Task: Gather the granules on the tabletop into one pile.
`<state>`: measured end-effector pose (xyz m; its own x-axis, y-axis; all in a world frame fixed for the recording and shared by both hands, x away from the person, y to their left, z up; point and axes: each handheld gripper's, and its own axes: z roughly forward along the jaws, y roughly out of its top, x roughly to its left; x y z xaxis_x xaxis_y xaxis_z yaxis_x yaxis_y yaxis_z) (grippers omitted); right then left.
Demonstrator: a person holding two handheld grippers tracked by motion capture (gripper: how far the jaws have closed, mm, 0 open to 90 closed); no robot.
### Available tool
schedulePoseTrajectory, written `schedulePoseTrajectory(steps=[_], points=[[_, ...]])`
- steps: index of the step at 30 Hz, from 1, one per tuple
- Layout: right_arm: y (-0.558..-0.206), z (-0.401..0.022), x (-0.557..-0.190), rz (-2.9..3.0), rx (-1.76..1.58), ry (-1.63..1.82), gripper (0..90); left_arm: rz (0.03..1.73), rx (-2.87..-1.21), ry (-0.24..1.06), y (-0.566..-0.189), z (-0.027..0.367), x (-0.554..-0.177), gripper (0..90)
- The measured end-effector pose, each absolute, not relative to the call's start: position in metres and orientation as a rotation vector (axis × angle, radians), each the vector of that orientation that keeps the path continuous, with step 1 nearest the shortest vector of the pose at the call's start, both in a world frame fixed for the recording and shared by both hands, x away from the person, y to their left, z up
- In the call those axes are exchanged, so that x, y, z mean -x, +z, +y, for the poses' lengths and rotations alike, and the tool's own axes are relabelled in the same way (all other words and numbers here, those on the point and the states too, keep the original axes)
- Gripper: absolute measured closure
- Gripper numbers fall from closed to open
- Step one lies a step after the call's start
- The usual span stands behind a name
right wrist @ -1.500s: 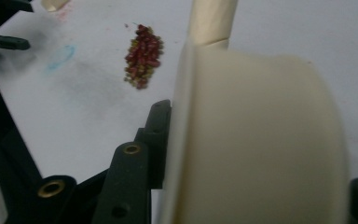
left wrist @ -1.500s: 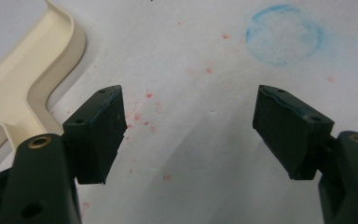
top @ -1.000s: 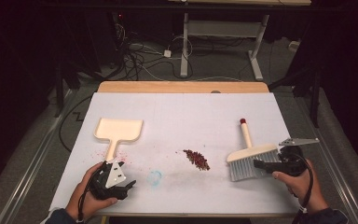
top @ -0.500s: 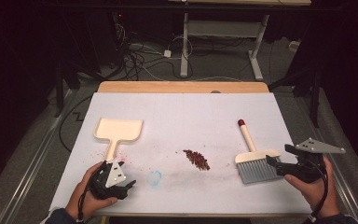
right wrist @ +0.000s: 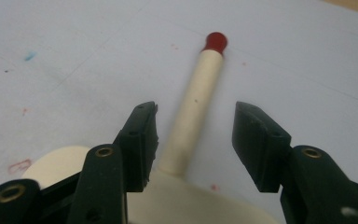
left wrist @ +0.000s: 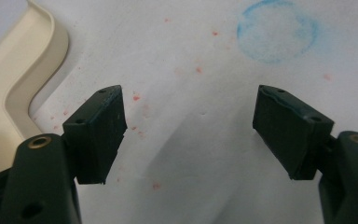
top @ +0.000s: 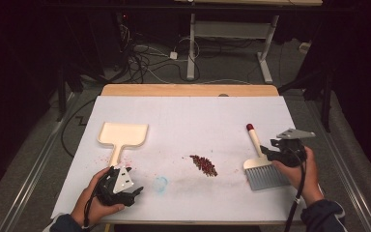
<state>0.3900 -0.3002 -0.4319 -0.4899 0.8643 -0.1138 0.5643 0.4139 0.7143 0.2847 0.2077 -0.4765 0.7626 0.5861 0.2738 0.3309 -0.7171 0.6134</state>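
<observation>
The right gripper (top: 269, 153) sits at the right side of the white counter (top: 193, 116), right over the hand brush (top: 259, 162). Its jaws have just been closing, and the brush's cream handle (right wrist: 193, 105) runs up between them toward its red tip (right wrist: 214, 41); there is a gap on each side, so the pads are not pressing on it. The brush lies flat, grey bristles toward the person, handle pointing away.

The left gripper (top: 134, 194) rests near the counter's front left edge with its jaws spread wide over bare paper, nothing between them. Just beyond it lies the cream dustpan (top: 121, 137), handle toward the person. A small pile of reddish-brown crumbs (top: 203, 164) sits mid-counter between pan and brush, and a faint blue ring stain (left wrist: 276, 30) lies just ahead of the left gripper.
</observation>
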Motion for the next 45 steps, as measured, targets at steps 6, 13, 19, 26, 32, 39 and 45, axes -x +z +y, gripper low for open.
schedulePoseTrajectory(steps=[6, 13, 19, 26, 32, 39, 45], points=[[-0.456, -0.283, -0.421, 2.225, -1.314, 0.628, 52.7, 0.677, -2.421, 0.621, -0.477, 0.208, -0.283, 24.6], [-0.458, -0.286, -0.432, 2.163, -1.406, 0.631, 57.9, 0.673, -2.415, 0.619, -0.476, 0.209, -0.283, 24.6], [-0.458, -0.289, -0.432, 2.173, -1.410, 0.663, 54.6, 0.674, -2.413, 0.620, -0.476, 0.209, -0.283, 24.6], [-0.431, -0.282, -0.410, 2.142, -1.213, 0.878, 44.1, 0.696, -2.377, 0.611, -0.474, 0.210, -0.282, 24.5], [-0.407, -0.271, -0.368, 2.099, -0.967, 1.074, 33.3, 0.706, -2.322, 0.615, -0.468, 0.212, -0.282, 23.2], [-0.406, -0.269, -0.318, 2.061, -0.786, 1.165, 26.2, 0.733, -2.263, 0.629, -0.465, 0.213, -0.281, 17.7], [-0.431, -0.278, -0.284, 2.056, -0.818, 1.186, 22.4, 0.735, -2.252, 0.646, -0.464, 0.214, -0.276, 17.1]])
